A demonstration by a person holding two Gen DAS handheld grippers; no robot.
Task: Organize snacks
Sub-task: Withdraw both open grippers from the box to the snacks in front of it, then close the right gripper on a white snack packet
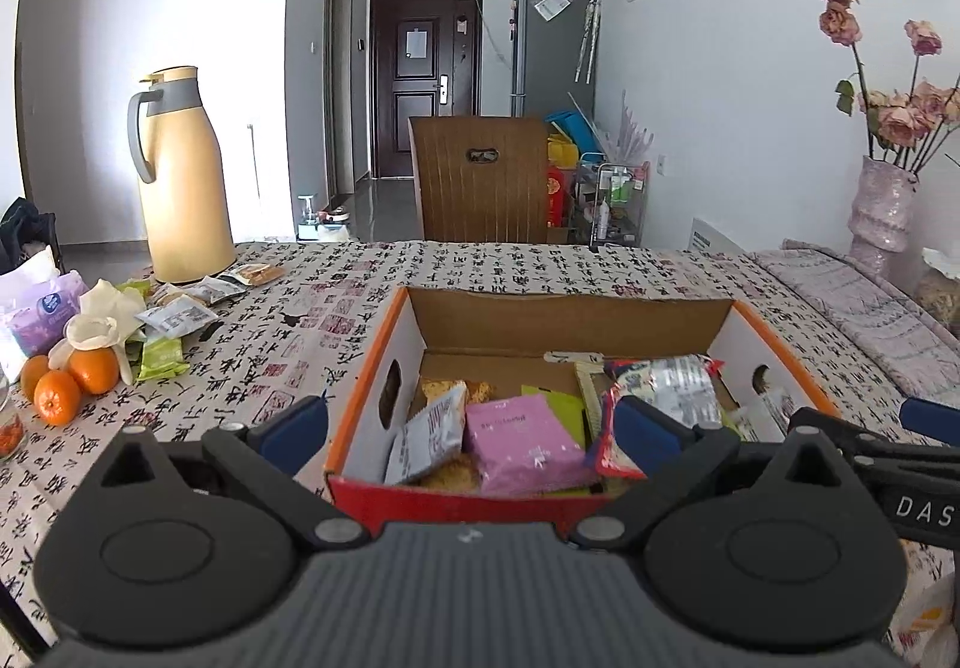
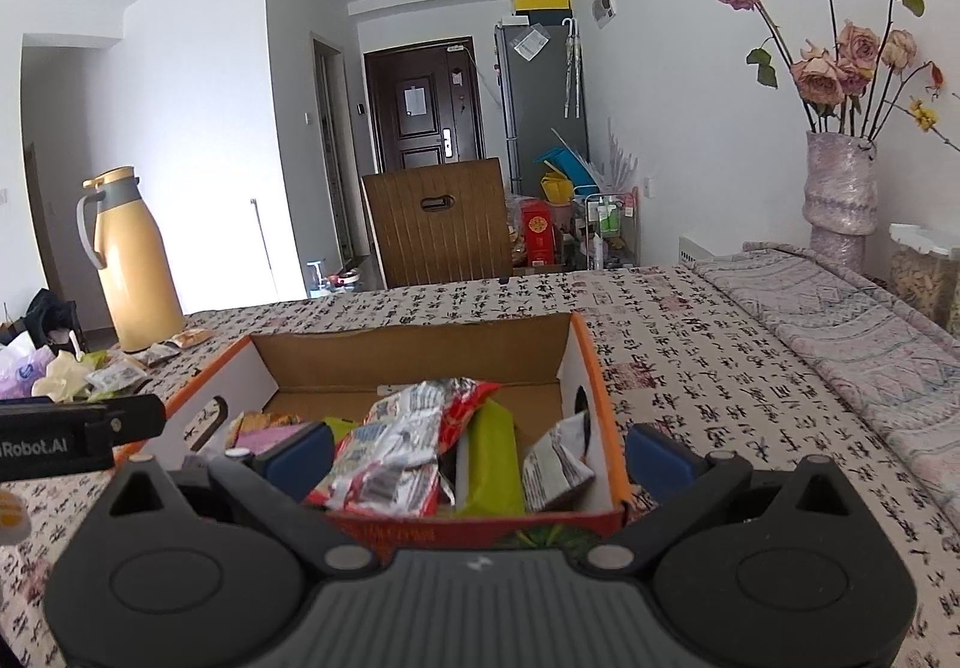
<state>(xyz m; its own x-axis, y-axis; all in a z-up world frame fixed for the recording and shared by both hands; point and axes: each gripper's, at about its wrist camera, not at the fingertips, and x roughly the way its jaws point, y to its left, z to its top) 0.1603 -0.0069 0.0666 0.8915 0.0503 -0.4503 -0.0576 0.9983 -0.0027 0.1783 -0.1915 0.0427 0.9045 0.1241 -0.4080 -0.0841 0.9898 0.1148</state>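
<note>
Oranges (image 1: 66, 383) beside loose snacks (image 1: 174, 317), left view only.

White walls (image 1: 720, 68) enclosed a bright room. A dark brown door (image 1: 425, 74) stood at the far end, a grey fridge (image 1: 552, 50) to its right. A wooden chair (image 1: 480, 176) faced the table's calligraphy-print cloth (image 1: 540, 266).

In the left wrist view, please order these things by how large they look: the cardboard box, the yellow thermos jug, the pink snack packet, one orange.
1. cardboard box
2. yellow thermos jug
3. pink snack packet, though it lies nearer the camera
4. orange
</note>
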